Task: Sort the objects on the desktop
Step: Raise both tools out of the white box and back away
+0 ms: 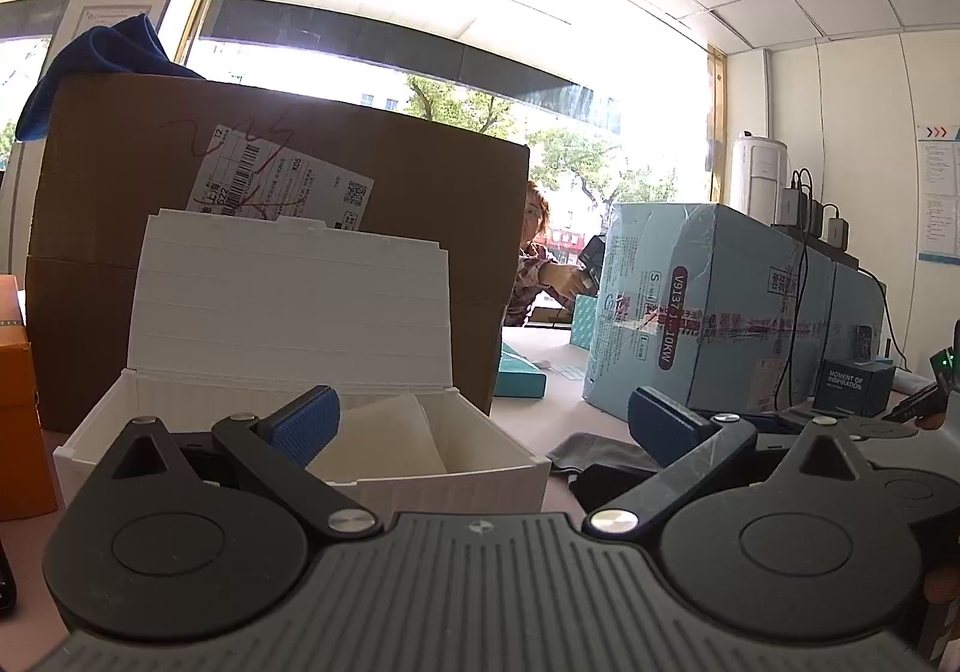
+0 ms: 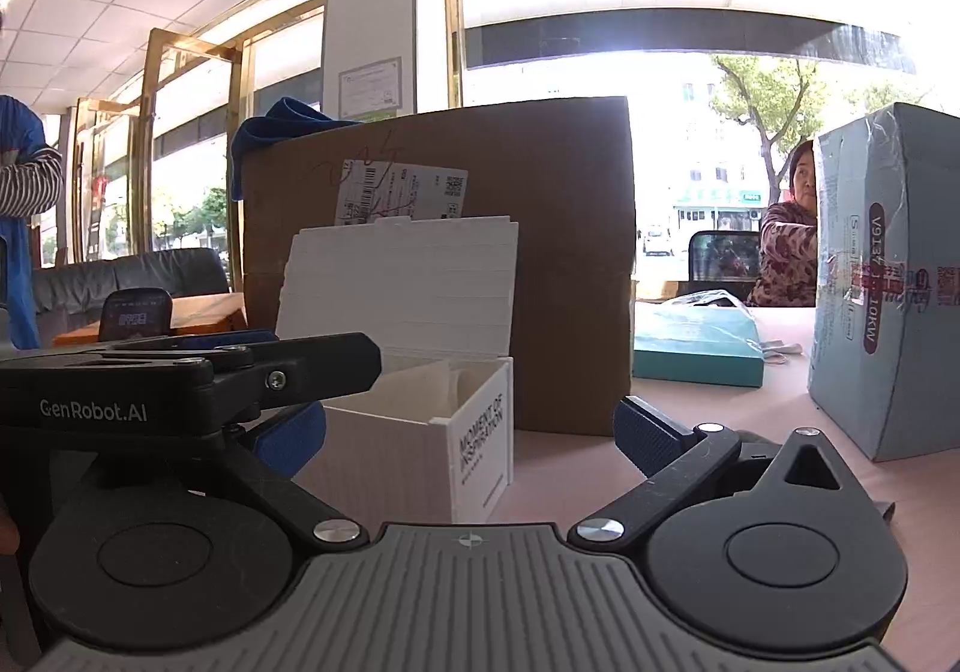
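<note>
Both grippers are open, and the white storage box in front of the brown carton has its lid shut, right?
Not quite. The white storage box has its lid raised, standing upright against the brown carton; both wrist views show the open interior. The left gripper and right gripper are indeed open.

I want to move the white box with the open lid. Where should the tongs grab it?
Probably the white box by its side wall near the top rim, coming down from above. The lid stands upright at the back and the brown carton stands behind, so the front or right side is clear. Both tongs are open.
</note>
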Available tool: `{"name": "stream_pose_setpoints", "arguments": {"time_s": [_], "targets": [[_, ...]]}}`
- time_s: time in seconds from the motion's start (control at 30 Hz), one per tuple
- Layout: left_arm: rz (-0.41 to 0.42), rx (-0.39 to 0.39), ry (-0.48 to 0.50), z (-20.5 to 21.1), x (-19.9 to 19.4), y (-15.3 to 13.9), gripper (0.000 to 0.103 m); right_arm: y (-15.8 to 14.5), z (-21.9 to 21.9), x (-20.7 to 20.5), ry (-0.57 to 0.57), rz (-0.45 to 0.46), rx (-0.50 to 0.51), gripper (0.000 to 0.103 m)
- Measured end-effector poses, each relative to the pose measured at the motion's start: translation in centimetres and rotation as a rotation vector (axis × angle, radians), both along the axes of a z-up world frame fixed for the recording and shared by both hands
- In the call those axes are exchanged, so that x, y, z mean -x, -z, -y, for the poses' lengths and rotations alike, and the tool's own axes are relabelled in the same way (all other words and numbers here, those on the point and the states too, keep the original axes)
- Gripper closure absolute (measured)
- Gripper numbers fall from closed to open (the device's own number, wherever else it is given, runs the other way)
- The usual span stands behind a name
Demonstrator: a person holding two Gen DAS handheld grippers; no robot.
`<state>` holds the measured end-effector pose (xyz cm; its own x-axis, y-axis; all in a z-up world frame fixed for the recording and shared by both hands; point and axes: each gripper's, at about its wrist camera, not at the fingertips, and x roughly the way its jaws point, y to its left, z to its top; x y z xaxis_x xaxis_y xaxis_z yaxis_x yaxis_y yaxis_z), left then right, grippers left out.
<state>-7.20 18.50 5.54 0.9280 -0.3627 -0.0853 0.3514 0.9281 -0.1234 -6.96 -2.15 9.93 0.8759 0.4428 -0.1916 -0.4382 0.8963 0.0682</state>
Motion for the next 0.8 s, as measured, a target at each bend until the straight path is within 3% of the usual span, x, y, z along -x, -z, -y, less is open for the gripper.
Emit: {"name": "stream_pose_setpoints", "arguments": {"time_s": [0.27, 0.43, 0.53, 0.67, 0.8], "targets": [[0.072, -0.022, -0.010, 0.9, 0.7, 1.1, 0.000, 1.0, 1.9, 0.5, -0.010, 0.136, 0.064, 0.000], [0.055, -0.016, -0.028, 0.9, 0.4, 1.1, 0.000, 1.0, 2.3, 0.0, -0.018, 0.122, 0.049, 0.000], [0.085, -0.003, -0.070, 1.5, 0.4, 1.0, 0.000, 1.0, 3.2, -0.4, -0.007, 0.113, 0.016, 0.000], [0.086, -0.002, -0.108, 4.0, -0.4, 0.0, 0.000, 0.9, 5.3, -0.7, 0.056, 0.185, -0.013, 0.000], [0.065, 0.028, -0.080, 8.6, -2.4, -1.7, 0.000, 0.4, 7.6, -0.8, 0.172, 0.249, -0.058, 0.000]]}}
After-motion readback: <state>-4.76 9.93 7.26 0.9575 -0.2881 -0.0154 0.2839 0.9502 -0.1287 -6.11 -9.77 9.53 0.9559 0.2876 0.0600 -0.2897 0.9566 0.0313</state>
